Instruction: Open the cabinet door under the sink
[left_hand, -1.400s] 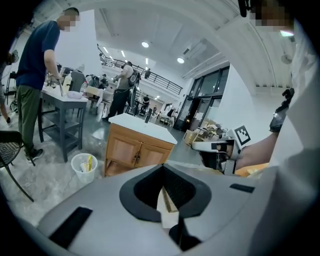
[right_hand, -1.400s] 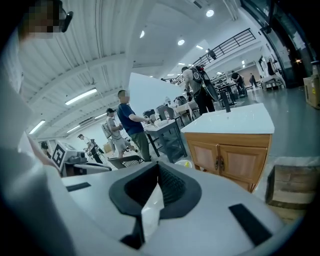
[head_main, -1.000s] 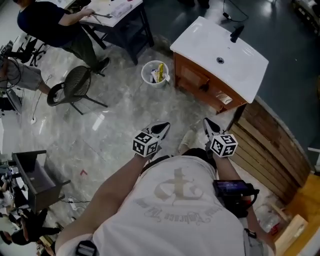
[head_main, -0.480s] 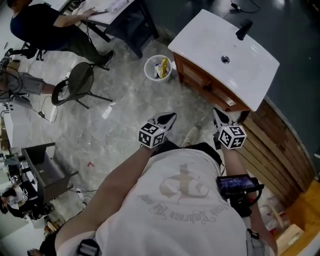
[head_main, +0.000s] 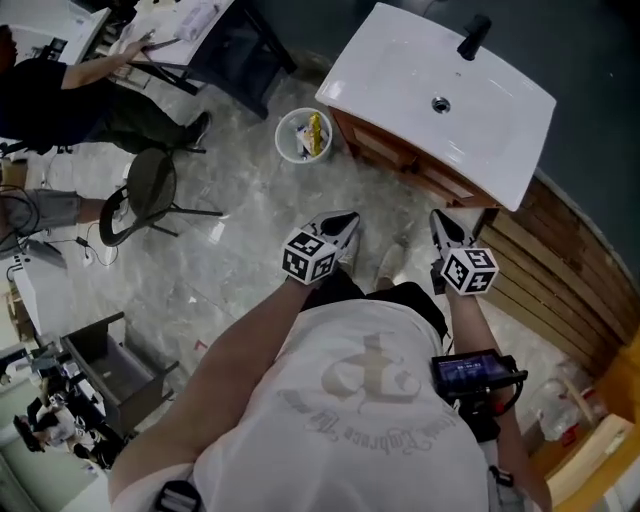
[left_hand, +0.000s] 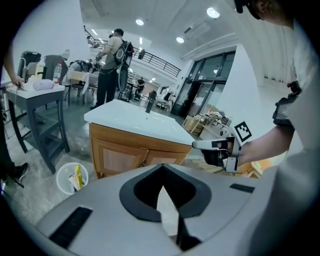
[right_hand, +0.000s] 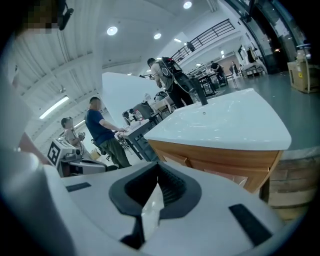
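A person stands on the marble floor (head_main: 250, 220) facing the wooden cabinet (head_main: 392, 158) at the upper centre of the head view. The cabinet sits under the white sink (head_main: 440, 90) with its dark faucet (head_main: 472, 38), and a small waste bin (head_main: 303, 135) is just to its left. The left gripper view shows two panelled doors that look closed, the left cabinet door (left_hand: 117, 159) meeting its neighbour at a small dark handle (left_hand: 143, 163) near the middle of the front. The door is judged to be a stiff, light wooden panel on hinges that should swing out with a modest pull and will neither flex nor break. That small handle at the inner edge, or the edge of the door itself, looks like the place to take hold. It is a narrow target that may slip from smooth pads. The left gripper (head_main: 345, 222) and right gripper (head_main: 440, 222) are held side by side in front of the person's waist at mid-frame. The forearms are extended and both point toward the cabinet with a downward tilt, well apart from it. Each gripper's own view shows its jaws pressed together with nothing between them, so they would need to spread before pinching the handle.
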